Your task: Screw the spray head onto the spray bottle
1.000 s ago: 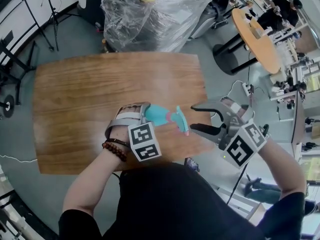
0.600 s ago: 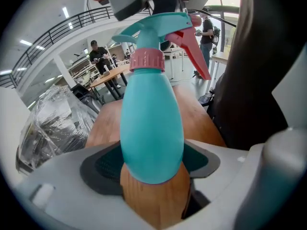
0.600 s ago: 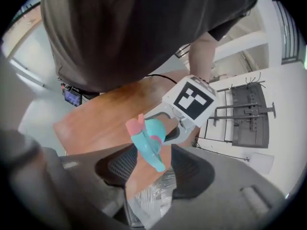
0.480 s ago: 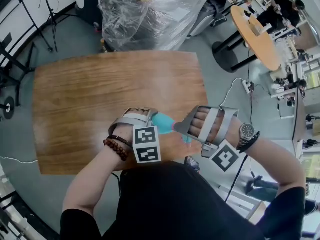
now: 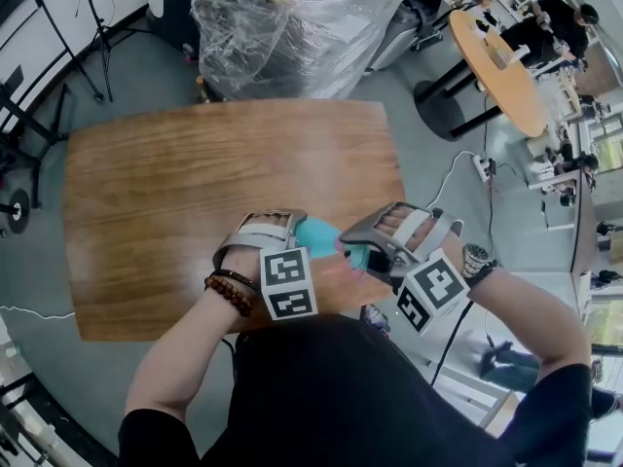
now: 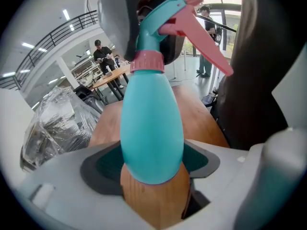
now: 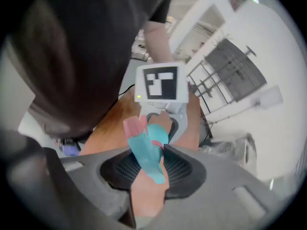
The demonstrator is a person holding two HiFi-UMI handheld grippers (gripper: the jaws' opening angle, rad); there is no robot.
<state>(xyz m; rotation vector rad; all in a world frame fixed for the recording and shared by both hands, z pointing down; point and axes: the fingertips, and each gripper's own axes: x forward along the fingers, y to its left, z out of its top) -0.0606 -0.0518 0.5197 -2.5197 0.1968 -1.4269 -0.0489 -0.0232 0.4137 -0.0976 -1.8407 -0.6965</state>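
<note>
Wooden table (image 5: 175, 193) open across left and upper frame. Lower centre crowded: left gripper (image 5: 284, 226) and right gripper (image 5: 366, 245), its jaws just closing on the spray head (image 7: 146, 155), flank the spray bottle (image 5: 316, 233). Plastic-wrapped load (image 5: 292, 27) blocks beyond the top edge; tripod stands (image 5: 92, 27) upper left.

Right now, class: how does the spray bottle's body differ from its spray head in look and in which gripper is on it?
The bottle body is smooth, rounded, all teal; the spray head is angular, teal with a pink trigger and collar. The left gripper clamps the bottle body low down; the right gripper, whose jaws have just been closing, grips the spray head. Both are teal, joined at the collar.
</note>
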